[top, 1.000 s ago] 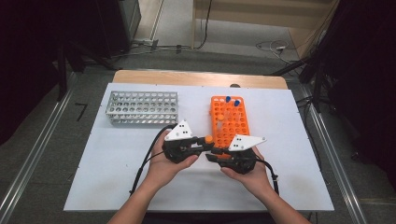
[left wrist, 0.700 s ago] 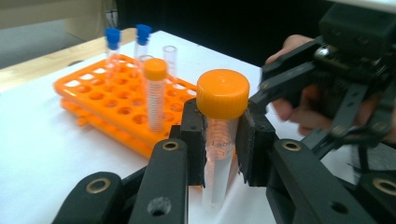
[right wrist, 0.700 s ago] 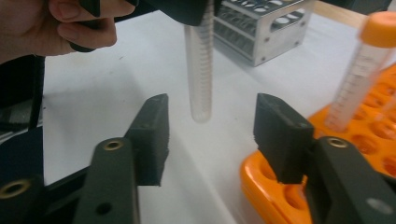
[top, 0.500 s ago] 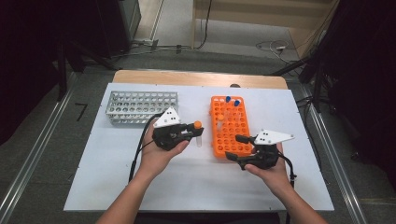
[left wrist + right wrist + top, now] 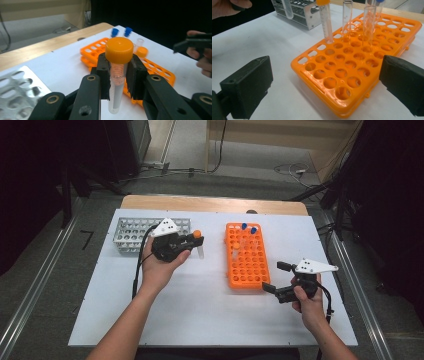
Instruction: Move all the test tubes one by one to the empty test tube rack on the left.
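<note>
Since 1 second ago, we note both hands drawn apart from the near end of the orange rack: the left gripper now sits between the 2 racks, and the right gripper lies at the orange rack's near right corner. Item 1, the orange-capped tube: clenched between the left gripper's pads just under its cap, upright, clear body hanging below the pads, above the white counter between the metal rack and the orange rack. Item 2, the right gripper: its jaws have just been opening and now stand wide and released, nothing between them; in the right gripper view the orange rack's near corner lies beyond the gap. Item 3, the orange rack: flat on the counter, most holes vacant; in the right gripper view we count 1 orange-capped tube and 2 uncapped clear tubes standing toward its far end. 2 blue caps show at that far end in the high view. Item 4, the metal rack: on the counter's far left, just beside the left hand.
</note>
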`<action>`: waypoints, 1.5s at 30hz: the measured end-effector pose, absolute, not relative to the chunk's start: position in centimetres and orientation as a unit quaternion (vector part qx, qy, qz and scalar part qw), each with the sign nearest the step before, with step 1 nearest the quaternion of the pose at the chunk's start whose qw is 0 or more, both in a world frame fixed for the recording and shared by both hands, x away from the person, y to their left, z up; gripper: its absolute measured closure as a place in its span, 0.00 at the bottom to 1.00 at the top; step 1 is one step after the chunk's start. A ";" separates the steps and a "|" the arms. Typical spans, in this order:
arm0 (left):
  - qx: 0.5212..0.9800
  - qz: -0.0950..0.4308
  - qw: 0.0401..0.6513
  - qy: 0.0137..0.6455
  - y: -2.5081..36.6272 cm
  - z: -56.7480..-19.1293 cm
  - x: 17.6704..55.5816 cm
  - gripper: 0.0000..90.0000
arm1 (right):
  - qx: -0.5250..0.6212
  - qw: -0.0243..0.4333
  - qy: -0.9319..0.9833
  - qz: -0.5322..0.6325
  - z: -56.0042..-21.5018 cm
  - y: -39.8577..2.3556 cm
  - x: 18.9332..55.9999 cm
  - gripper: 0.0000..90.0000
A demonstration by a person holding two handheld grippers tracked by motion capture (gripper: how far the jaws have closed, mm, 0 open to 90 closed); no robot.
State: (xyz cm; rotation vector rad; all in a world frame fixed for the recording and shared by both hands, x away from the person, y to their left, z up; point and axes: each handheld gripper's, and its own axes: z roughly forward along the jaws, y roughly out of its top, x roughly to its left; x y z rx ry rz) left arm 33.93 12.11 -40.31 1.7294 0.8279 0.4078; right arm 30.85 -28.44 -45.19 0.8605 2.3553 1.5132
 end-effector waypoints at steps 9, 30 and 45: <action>0.724 0.204 0.542 0.375 13.8 -39.5 36.7 0.83 | 0.293 0.107 0.802 0.509 -45.7 -28.9 30.8 0.00; 0.670 0.258 0.534 0.447 16.2 -39.7 43.3 0.83 | 0.302 0.104 0.801 0.506 -46.3 -29.1 31.0 0.00; 0.696 0.262 0.482 0.463 14.8 -42.0 45.2 0.82 | 0.303 0.103 0.802 0.504 -46.5 -29.3 31.0 0.00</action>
